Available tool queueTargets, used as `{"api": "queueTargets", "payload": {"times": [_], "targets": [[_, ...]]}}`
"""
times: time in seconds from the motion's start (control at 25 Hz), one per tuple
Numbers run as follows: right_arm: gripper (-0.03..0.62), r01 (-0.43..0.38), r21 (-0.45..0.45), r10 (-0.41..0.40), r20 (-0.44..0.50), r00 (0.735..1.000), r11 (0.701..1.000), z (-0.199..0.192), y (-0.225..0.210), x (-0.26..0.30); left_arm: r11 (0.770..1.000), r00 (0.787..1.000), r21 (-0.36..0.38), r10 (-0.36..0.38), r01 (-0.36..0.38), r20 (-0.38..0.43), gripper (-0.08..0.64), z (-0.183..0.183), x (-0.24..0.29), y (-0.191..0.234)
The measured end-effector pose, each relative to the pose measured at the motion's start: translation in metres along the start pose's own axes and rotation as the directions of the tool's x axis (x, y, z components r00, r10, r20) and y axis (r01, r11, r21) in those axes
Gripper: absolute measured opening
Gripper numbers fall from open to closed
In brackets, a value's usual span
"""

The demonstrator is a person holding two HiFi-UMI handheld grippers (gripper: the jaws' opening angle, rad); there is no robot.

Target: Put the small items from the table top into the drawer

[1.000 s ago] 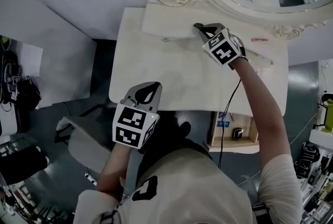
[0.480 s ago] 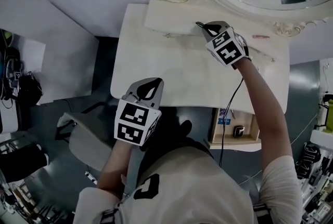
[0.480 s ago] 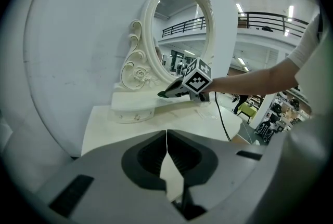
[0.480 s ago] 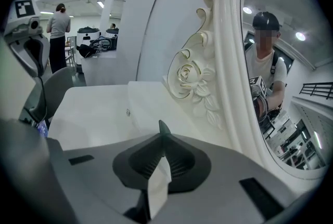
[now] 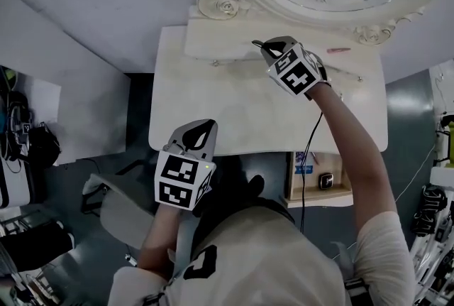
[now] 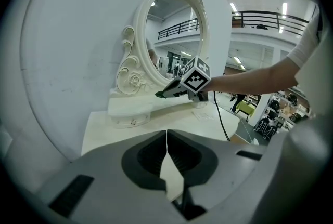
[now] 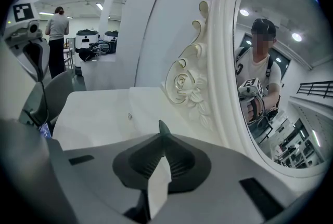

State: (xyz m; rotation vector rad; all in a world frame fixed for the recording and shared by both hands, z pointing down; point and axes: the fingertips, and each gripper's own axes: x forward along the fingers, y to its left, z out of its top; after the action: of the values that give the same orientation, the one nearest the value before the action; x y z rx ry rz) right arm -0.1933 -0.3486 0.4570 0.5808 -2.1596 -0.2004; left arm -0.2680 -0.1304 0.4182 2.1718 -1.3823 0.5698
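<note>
The right gripper [image 5: 262, 46] is being held just below the mirror [image 5: 225, 3], over the raised shelf [image 5: 213, 42] at the mirror's foot; its jaws are being held together, and nothing is being seen between them. The left gripper [image 5: 206, 126] is being held well away from the mirror, at the far edge of the table [image 5: 213, 106]; its jaws are likewise being pressed tip to tip, with nothing being gripped. A small pink item [image 5: 338, 50] is lying on the shelf close under the mirror's frame, to the right of the right gripper and apart from it. The drawer [image 5: 291, 184] is standing open under the table edge farthest from the mirror; a small dark item [image 5: 325, 181] is being seen inside it.
</note>
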Motion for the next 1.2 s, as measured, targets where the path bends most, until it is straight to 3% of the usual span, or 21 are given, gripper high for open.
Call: {"api": "queueTargets", "payload": {"times": [0.56,1.0,1.2], "targets": [[0.04,0.003,0.0,-0.003,0.01,1.0,1.0,0.009,-0.003,-0.012,1.0,1.0,0.022,-0.008,0.007,0.013,0.058,0.008,-0.004,-0.003],[0.04,-0.003,-0.04,0.003,0.0,1.0,0.999,0.011,0.0,-0.034,0.997,0.998,0.062,-0.057,0.056,0.024,0.057,0.024,0.005,-0.018],[0.04,-0.045,-0.026,0.045,0.0,0.999,0.999,0.008,0.006,-0.041,0.994,0.997,0.081,-0.077,0.075,0.03,0.058,0.031,0.009,-0.025]]}}
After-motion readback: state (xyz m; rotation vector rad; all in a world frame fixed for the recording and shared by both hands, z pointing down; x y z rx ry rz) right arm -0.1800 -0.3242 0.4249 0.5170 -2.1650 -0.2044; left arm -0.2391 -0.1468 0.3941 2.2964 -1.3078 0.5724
